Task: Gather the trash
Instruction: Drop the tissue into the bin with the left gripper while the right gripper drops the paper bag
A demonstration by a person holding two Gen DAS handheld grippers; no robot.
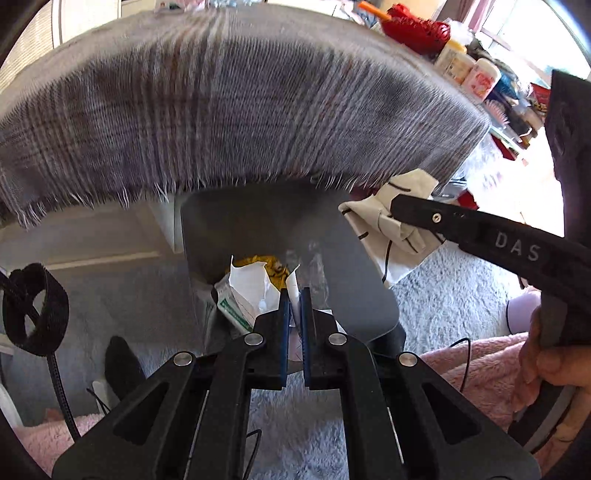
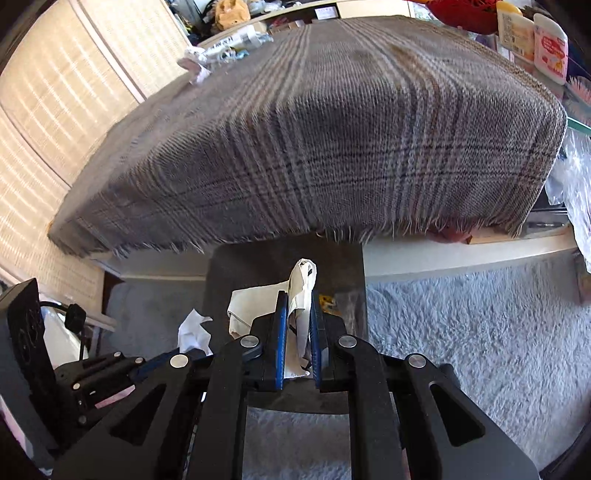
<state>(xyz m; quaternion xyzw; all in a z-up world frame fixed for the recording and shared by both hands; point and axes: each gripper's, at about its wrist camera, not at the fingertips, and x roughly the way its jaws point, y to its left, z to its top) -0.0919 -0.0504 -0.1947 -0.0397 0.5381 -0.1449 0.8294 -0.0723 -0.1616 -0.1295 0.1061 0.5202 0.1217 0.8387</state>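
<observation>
My left gripper is shut on a piece of white paper just above a grey bin. Inside the bin lie a yellow wrapper and a green-and-white packet. My right gripper is shut on a cream wrapper with black lines, held over the same bin. In the left wrist view the right gripper comes in from the right with that wrapper. In the right wrist view the left gripper and its paper sit at lower left.
A table under a grey plaid cloth overhangs the bin. A crumpled tissue lies on the cloth's far side. Bottles and a red basket crowd the table's right end. A pale fluffy rug and pink fleece cover the floor.
</observation>
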